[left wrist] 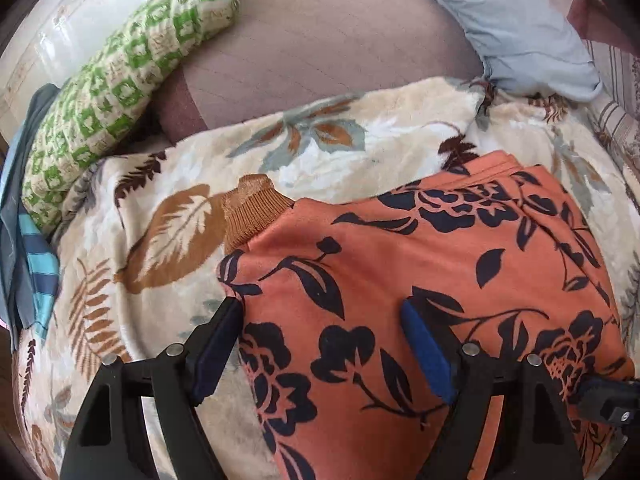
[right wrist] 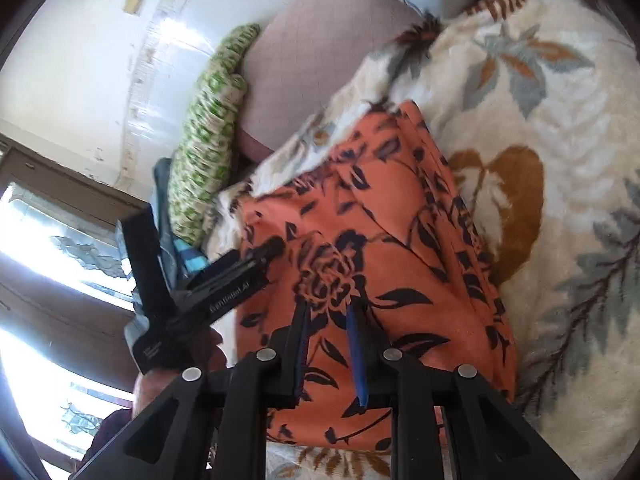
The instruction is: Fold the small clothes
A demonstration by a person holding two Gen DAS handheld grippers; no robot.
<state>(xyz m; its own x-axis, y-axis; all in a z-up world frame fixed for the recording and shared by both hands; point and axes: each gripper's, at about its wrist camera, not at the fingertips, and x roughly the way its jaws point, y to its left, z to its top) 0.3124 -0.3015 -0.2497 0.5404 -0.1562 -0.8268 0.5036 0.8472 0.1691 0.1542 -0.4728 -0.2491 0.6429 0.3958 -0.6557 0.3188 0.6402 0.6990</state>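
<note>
An orange floral garment (left wrist: 420, 272), printed with dark navy flowers and leaves, lies folded flat on a cream blanket (left wrist: 168, 200) patterned with brown and grey leaves, which covers a bed. In the left wrist view the left gripper (left wrist: 320, 312) hangs over the garment's near left edge with its jaws wide apart: the left finger sits just off the cloth above the blanket, the right finger with its blue pad (left wrist: 424, 352) over the printed fabric, and nothing is pinched between them. A brown ribbed cuff (left wrist: 252, 208) sticks out from the garment's far left corner onto the blanket. In the right wrist view the right gripper (right wrist: 329, 320) points down at the middle of the garment near a large dark flower, its jaws drawn close with only a narrow gap; whether any cloth is caught in that gap cannot be told. The left gripper's black body shows at the left of that view, beside the garment's edge, with part of a hand (right wrist: 208, 356) under it. No containers are in sight. Beyond the blanket's far edge lie a mauve quilted cushion (left wrist: 320, 48), a green and cream patterned pillow (left wrist: 132, 76) and a pale blue pillow (left wrist: 512, 28); striped blue cloth (left wrist: 36, 256) is bunched at the bed's left edge. Bare blanket stretches left of and beyond the garment.
</note>
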